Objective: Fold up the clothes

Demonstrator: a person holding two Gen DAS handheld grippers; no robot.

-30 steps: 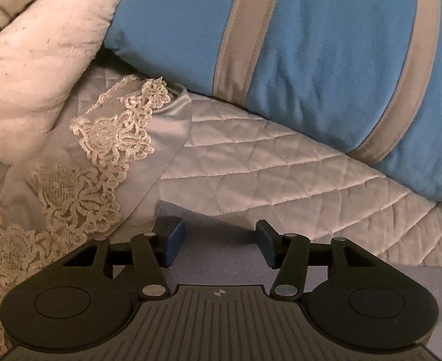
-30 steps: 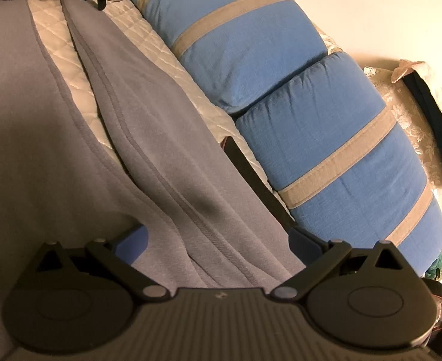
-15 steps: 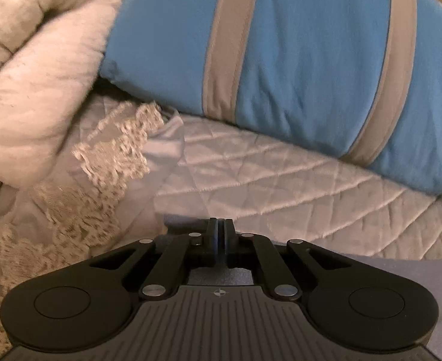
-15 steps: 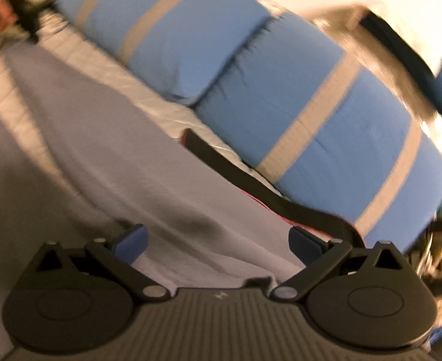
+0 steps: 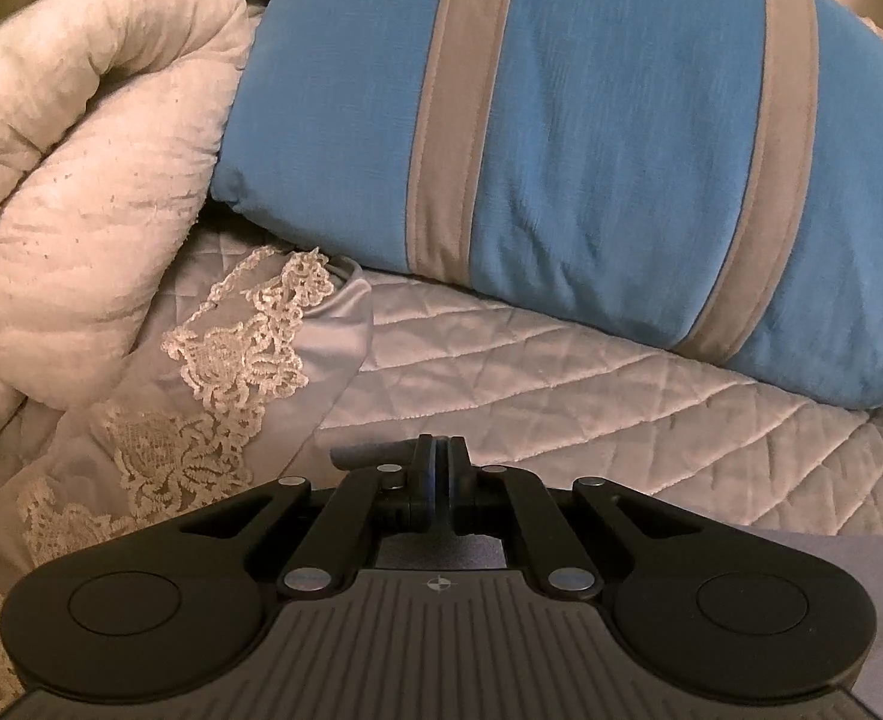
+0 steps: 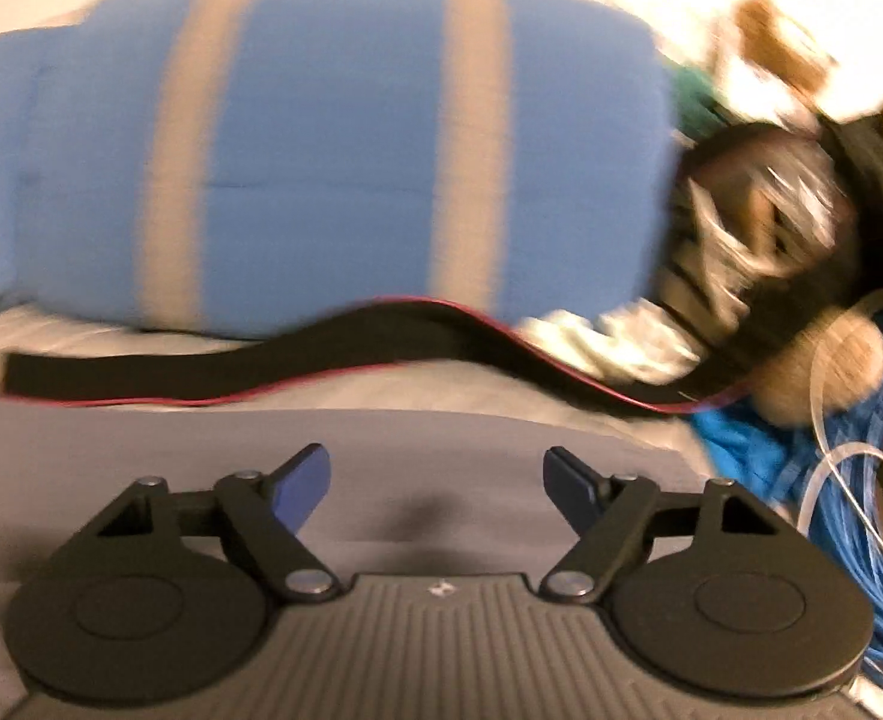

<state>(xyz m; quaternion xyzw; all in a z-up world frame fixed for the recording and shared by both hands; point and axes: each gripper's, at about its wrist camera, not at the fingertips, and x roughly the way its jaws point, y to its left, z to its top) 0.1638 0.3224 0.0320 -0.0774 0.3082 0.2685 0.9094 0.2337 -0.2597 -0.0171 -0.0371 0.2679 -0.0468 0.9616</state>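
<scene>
Grey-lavender garment [image 6: 141, 462] spread flat on quilt, edge lifted.

quilted bed cover [image 5: 561, 372], striped blue pillows [image 5: 591, 138], warm dim light

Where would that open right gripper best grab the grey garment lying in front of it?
Probably at the garment's straight far edge, just ahead of the right gripper, whose jaws are closing with nothing pinched yet. Come in low from the near side, so one finger slips under the flat edge short of the black strap.

Pillow [image 5: 591, 138] on quilt [image 5: 561, 396], comforter [image 5: 81, 180] to its left, garment [image 6: 381, 450] in front.
</scene>
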